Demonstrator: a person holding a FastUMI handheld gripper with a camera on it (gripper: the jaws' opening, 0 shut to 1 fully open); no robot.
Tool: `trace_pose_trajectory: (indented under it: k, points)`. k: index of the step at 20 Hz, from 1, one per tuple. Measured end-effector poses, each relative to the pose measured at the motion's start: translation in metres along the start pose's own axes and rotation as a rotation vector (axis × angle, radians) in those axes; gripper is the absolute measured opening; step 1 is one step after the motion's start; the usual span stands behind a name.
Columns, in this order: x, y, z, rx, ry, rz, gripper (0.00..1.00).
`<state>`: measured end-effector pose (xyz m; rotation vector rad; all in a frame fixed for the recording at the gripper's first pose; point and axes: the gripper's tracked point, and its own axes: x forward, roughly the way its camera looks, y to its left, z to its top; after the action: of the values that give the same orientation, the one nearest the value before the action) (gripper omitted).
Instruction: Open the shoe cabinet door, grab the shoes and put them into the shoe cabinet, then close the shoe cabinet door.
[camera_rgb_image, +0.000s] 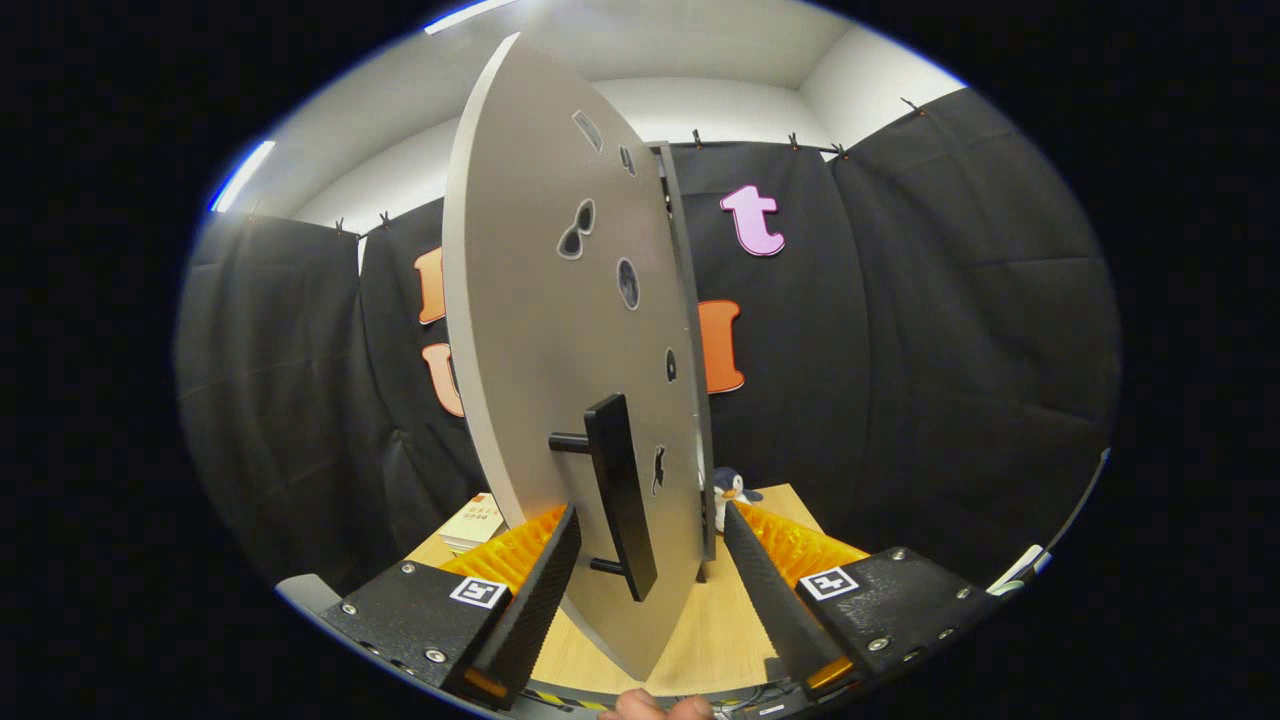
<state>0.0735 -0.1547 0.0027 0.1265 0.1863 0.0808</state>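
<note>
My gripper (648, 525) is spread wide, fingers either side of the cabinet door (545, 330), neither touching it. The door stands swung open, edge-on to me, its black handle (620, 495) between and just ahead of my fingers. Left of the door a book (474, 522) lies on the wooden table (715, 630); right of it, a small penguin toy (730, 492).

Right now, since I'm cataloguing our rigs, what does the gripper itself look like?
The gripper has two wedge-shaped fingers with finely textured inner faces, ribbed backs and screwed base plates, each bearing a square coded marker. They stand open either side of the door handle.
</note>
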Motion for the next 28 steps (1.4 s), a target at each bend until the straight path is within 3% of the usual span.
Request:
trace_pose_trajectory:
  k: [4,14,28]
  points:
    - [0.011,0.035,-0.002,-0.021,-0.003,-0.016,0.91]
    - [0.066,0.119,-0.021,-0.036,0.036,0.035,0.91]
    - [0.154,0.179,-0.015,-0.018,0.011,0.087,0.91]
